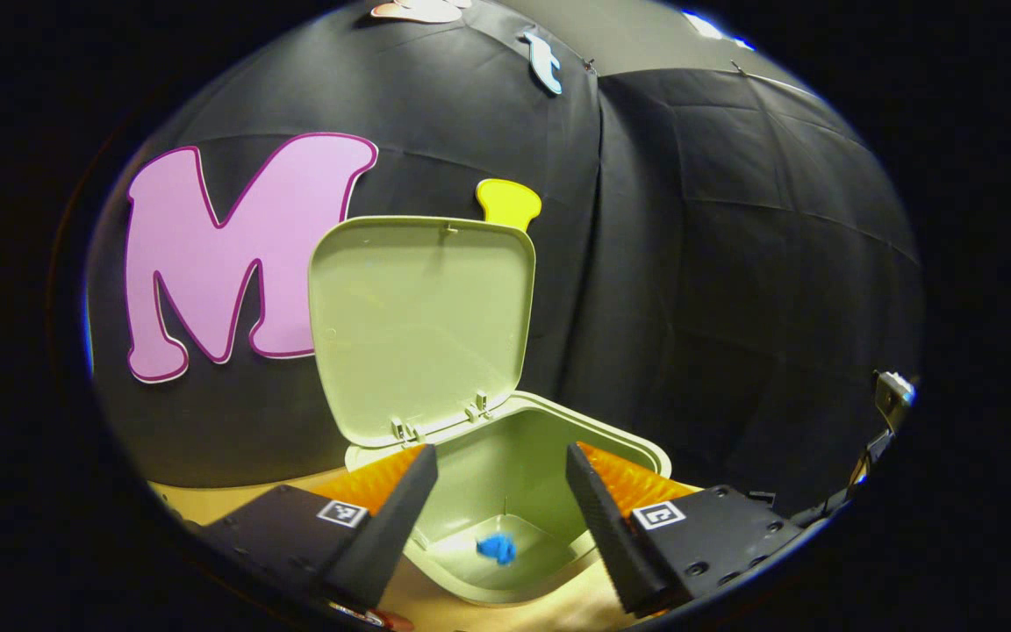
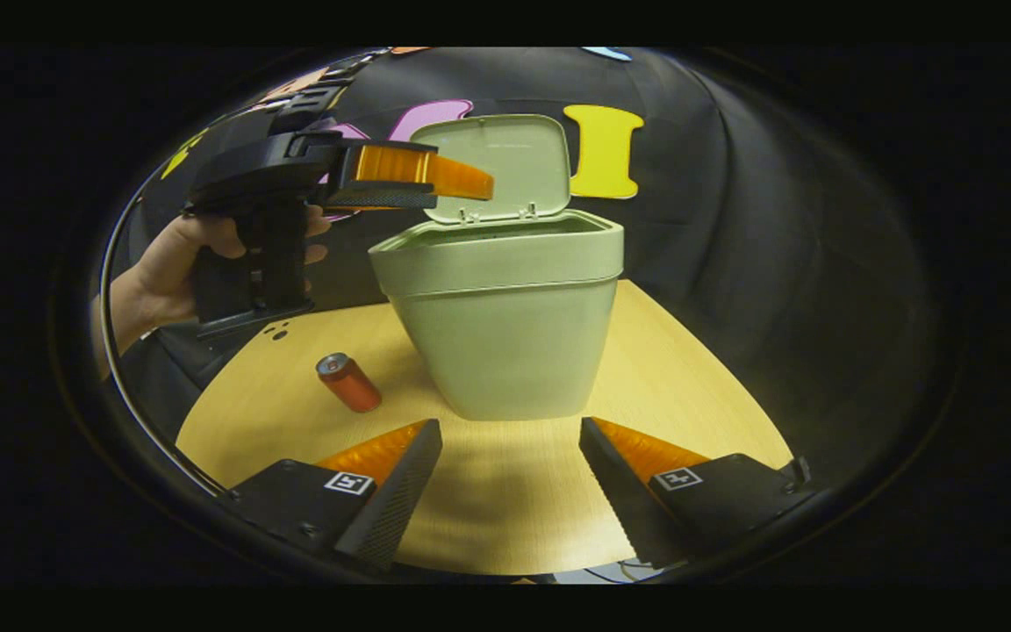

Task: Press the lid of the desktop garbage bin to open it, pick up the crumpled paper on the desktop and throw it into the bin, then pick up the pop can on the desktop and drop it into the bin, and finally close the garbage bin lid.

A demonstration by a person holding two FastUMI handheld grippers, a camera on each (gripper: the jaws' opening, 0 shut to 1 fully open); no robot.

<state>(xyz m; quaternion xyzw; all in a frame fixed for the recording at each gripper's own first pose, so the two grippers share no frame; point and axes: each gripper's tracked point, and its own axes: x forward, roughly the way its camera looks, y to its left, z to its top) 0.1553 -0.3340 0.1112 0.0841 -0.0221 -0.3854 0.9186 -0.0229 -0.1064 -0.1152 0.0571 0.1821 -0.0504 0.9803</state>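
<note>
Hovering: I have the left gripper [image 1: 501, 500] above the open garbage bin [image 1: 620, 439], looking down into it between my fingers.
Left fingers: spread wide apart, nothing between them.
Bin lid [image 1: 422, 325]: standing upright on its hinges beyond the left fingers, open.
Crumpled paper [image 1: 497, 549]: a small blue wad lying on the bin's floor, seen in the gap between the left fingers, below them.
Right gripper [image 2: 510, 478]: I hold it low over the desk [image 2: 505, 500], facing the bin's front wall.
Right fingers: spread wide apart, empty.
Bin from the right: straight ahead of the right fingers, standing on the desk, lid up behind it.
Pop can [image 2: 348, 382]: lying on its side on the desk, ahead and to the left of the right fingers, just beside the bin's base, apart from both grippers.
Other gripper in the right gripper view: held in a hand [image 2: 168, 272] up and to the left, fingertips reaching over the bin's rim.
</note>
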